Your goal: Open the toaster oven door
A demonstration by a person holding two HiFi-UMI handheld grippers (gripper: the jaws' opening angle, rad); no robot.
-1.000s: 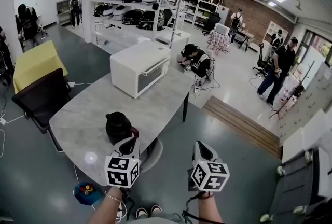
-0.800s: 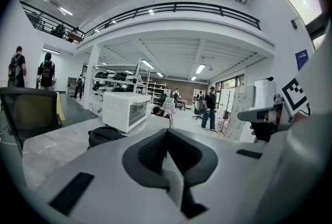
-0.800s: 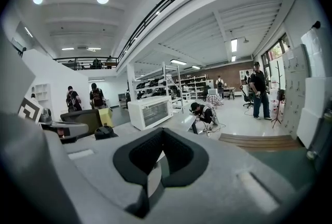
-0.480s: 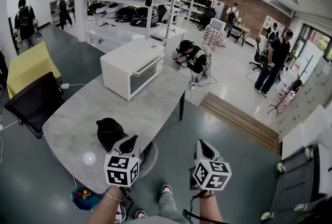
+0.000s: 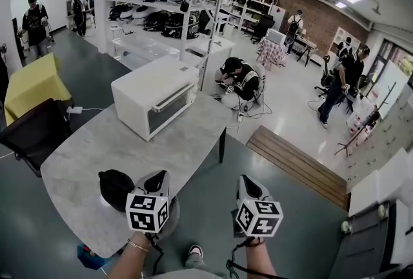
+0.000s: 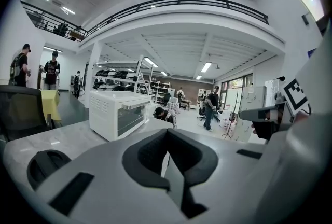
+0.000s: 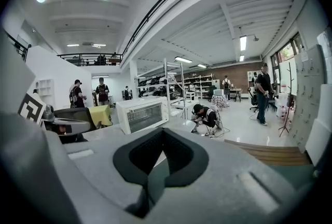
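Note:
The white toaster oven (image 5: pixel 153 95) stands on the far part of the grey marble table (image 5: pixel 129 148), its glass door shut with the handle bar along the top. It also shows in the left gripper view (image 6: pixel 116 113) and in the right gripper view (image 7: pixel 142 114). My left gripper (image 5: pixel 158 177) is shut and empty over the table's near edge, well short of the oven. My right gripper (image 5: pixel 244 182) is shut and empty too, and hangs over the floor to the right of the table. In each gripper view the pads meet with nothing between them (image 6: pixel 167 134) (image 7: pixel 163 132).
A black rounded object (image 5: pixel 116 187) sits at the table's near edge, just left of my left gripper. A black chair (image 5: pixel 32 132) and a yellow-covered table (image 5: pixel 32 84) stand at left. Behind the oven are helmet shelves (image 5: pixel 161 10) and a crouching person (image 5: pixel 240 77). A wooden platform (image 5: pixel 290 158) lies at right.
Both grippers have been carried forward. In the head view the table, oven and black object have slid left and down. Jaws unchanged.

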